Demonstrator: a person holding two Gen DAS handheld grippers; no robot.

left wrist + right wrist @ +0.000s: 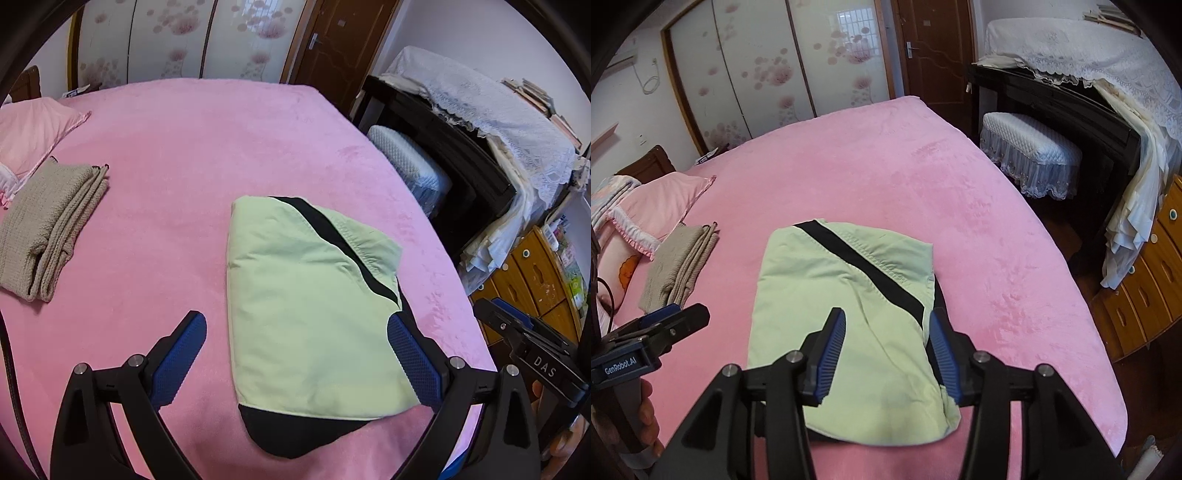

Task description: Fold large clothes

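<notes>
A: Green garment (310, 314), folded, lies flat on the bed (207, 147), just ahead of and below both claws. Left claw (295, 365) gapes wide, empty; right claw (888, 354) half spread, empty.

B: Judged light, soft, floppy; thin cloth may slide on plush. Best pinch: the doubled near edge, both corners, so layers stay together.
</notes>
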